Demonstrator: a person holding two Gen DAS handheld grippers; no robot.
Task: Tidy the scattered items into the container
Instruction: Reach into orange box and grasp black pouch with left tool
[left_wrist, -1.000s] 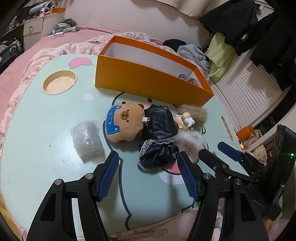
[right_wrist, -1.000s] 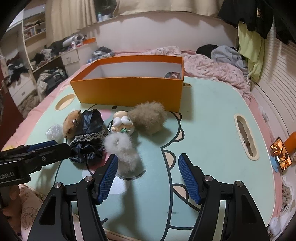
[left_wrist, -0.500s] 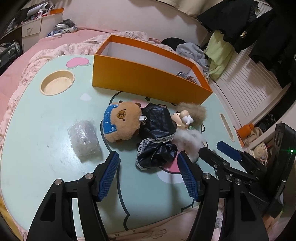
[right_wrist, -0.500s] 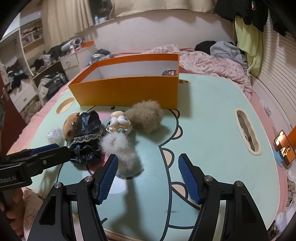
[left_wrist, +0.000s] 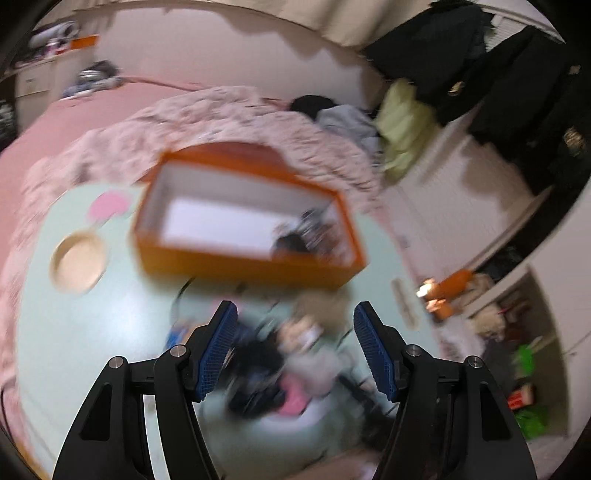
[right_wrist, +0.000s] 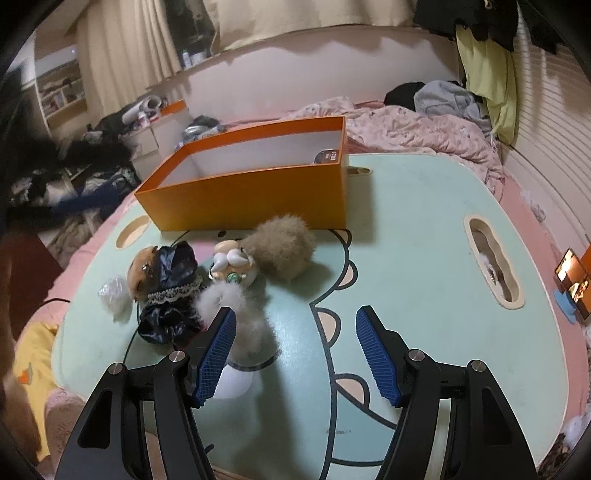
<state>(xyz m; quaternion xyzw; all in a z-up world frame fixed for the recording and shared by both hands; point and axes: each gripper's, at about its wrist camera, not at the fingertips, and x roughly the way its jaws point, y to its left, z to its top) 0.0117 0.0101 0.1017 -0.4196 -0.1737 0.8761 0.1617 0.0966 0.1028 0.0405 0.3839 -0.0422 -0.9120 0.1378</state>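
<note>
An orange box (right_wrist: 251, 195) with white inside stands at the far side of the mint table (right_wrist: 424, 229); a small item (right_wrist: 327, 156) lies in its right corner. In front of it lie a brown bear plush in a black dress (right_wrist: 166, 280), a small doll (right_wrist: 232, 264) with a tan fluffy ball (right_wrist: 284, 251) and a white fluffy tail (right_wrist: 240, 314), and a clear plastic bag (right_wrist: 114, 295). My right gripper (right_wrist: 295, 317) is open and empty, just right of the white fluff. The left wrist view is blurred: my left gripper (left_wrist: 295, 314) is open and empty above the toys (left_wrist: 258, 365), facing the box (left_wrist: 243, 266).
The table lies on a bed with pink bedding (right_wrist: 406, 125). It has a round cup hole (right_wrist: 131, 230) at the left and a slot handle (right_wrist: 493, 266) at the right. A lit phone (right_wrist: 572, 284) sits past the right edge. Clothes pile at the back.
My left gripper has risen and moved toward the box, so its view now looks down into it and is smeared. The right gripper has barely shifted. The toys lie as before.
</note>
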